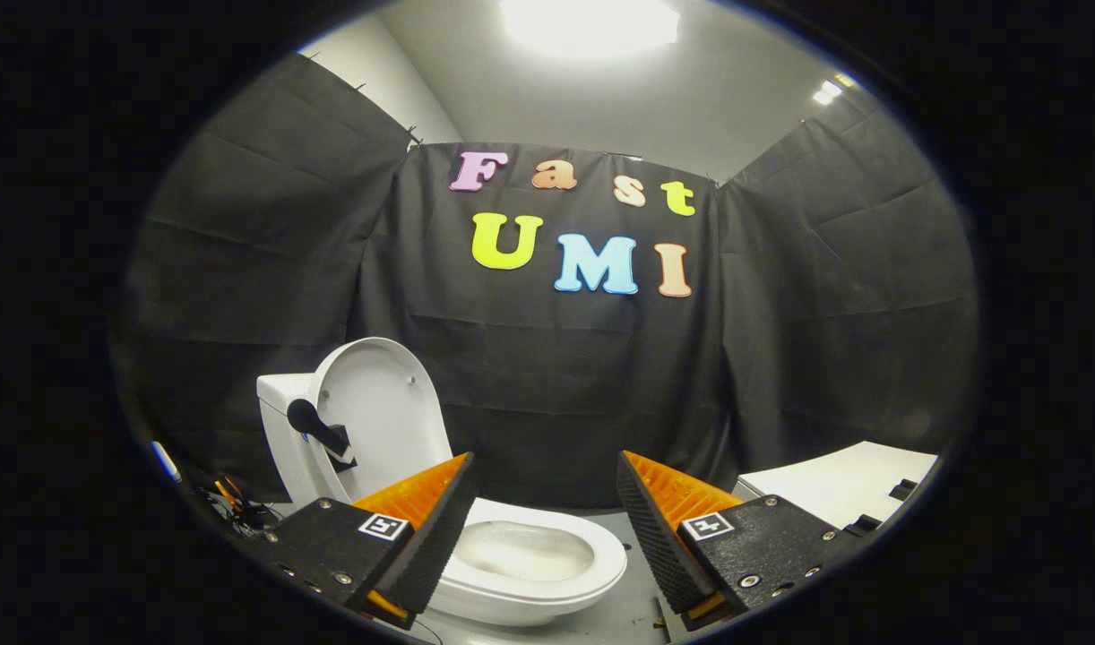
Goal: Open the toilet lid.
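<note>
A small white toilet (521, 560) stands on the grey floor, just ahead of my fingers and partly behind the left one. Its lid (382, 408) is raised upright and leans back against the white tank (283, 430). A black handle (319, 430) sticks out from the lid's side. The seat ring and bowl lie uncovered below. My gripper (545, 524) is open, its two fingers spread wide with nothing between them; the left finger (431, 528) overlaps the bowl's near rim, the right finger (664, 528) stands to the right of the bowl.
A white table or board (839, 484) with small black parts sits beyond the right finger. A tangle of cables and small items (229, 506) lies on the floor left of the tank. Black cloth walls close the booth on three sides.
</note>
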Action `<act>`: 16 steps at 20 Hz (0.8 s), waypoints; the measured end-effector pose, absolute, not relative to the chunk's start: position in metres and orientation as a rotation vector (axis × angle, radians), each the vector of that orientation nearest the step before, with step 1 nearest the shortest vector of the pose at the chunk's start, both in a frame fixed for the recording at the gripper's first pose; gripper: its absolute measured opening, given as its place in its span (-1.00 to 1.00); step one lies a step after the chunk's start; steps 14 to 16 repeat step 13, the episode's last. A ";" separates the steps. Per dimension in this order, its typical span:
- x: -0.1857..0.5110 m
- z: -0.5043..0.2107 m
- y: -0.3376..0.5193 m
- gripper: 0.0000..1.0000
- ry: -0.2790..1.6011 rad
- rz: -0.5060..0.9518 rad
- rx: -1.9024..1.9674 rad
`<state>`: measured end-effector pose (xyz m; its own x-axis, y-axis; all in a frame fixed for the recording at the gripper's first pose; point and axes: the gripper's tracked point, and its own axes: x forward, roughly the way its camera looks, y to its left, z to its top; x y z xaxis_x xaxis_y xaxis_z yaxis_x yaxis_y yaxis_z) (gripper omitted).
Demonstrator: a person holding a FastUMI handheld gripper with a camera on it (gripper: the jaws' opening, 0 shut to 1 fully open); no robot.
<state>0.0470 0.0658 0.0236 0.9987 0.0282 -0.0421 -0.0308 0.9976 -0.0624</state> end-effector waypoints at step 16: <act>0.048 0.030 0.067 0.90 0.029 0.030 -0.047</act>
